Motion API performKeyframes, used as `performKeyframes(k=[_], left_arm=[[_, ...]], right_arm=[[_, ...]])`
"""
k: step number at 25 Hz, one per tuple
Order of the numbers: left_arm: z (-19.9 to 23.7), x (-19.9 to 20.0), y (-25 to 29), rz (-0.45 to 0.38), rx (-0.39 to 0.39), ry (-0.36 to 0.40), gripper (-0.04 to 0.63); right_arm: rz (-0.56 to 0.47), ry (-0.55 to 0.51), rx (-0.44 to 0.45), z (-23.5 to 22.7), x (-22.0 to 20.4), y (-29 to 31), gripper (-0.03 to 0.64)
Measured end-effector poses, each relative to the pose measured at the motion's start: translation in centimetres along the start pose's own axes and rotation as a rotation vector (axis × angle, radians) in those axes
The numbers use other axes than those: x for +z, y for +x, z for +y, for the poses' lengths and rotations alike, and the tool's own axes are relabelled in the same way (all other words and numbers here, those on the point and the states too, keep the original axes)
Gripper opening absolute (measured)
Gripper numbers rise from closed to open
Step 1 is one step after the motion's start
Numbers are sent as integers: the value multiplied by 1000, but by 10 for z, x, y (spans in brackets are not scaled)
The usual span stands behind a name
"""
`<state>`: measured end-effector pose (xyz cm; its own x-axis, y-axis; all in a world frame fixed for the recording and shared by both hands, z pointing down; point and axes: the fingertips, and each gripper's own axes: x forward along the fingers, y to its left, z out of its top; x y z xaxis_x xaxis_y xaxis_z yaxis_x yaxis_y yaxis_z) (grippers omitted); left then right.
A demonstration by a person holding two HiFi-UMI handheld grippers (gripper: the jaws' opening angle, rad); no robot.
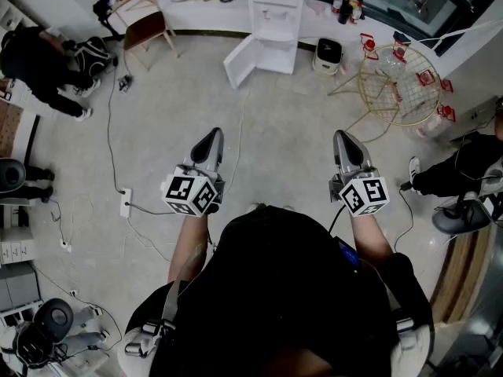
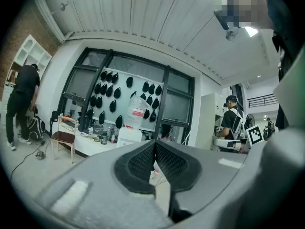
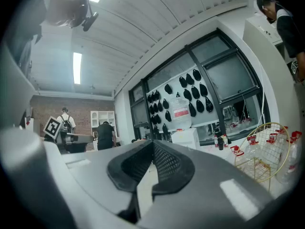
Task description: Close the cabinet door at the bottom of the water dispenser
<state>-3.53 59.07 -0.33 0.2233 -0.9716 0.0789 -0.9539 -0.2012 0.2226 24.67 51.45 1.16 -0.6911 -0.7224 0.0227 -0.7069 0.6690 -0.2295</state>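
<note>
The white water dispenser (image 1: 275,18) stands against the far counter. Its bottom cabinet door (image 1: 240,63) hangs open, swung out to the left. My left gripper (image 1: 211,140) and right gripper (image 1: 343,140) are held level side by side over the floor, well short of the dispenser. Both are shut with nothing between the pads. In the left gripper view the dispenser (image 2: 128,136) with its bottle (image 2: 137,109) shows just above my shut left gripper (image 2: 155,144). In the right gripper view the dispenser (image 3: 187,137) rises behind my shut right gripper (image 3: 152,146). The open door is hidden in both gripper views.
A wooden chair (image 1: 147,23) stands left of the dispenser. A small white appliance (image 1: 328,55) and a gold wire rack (image 1: 395,85) with bottles stand to its right. Cables and a power strip (image 1: 126,203) lie on the floor at left. People stand at both sides.
</note>
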Motion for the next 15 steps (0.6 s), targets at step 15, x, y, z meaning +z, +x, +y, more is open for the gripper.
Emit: performKeyframes(k=[15], left_arm=[[-11,-8,19,5,-7,-10,8]], right_arm=[[1,-9,-4,-24,1,-3,5]])
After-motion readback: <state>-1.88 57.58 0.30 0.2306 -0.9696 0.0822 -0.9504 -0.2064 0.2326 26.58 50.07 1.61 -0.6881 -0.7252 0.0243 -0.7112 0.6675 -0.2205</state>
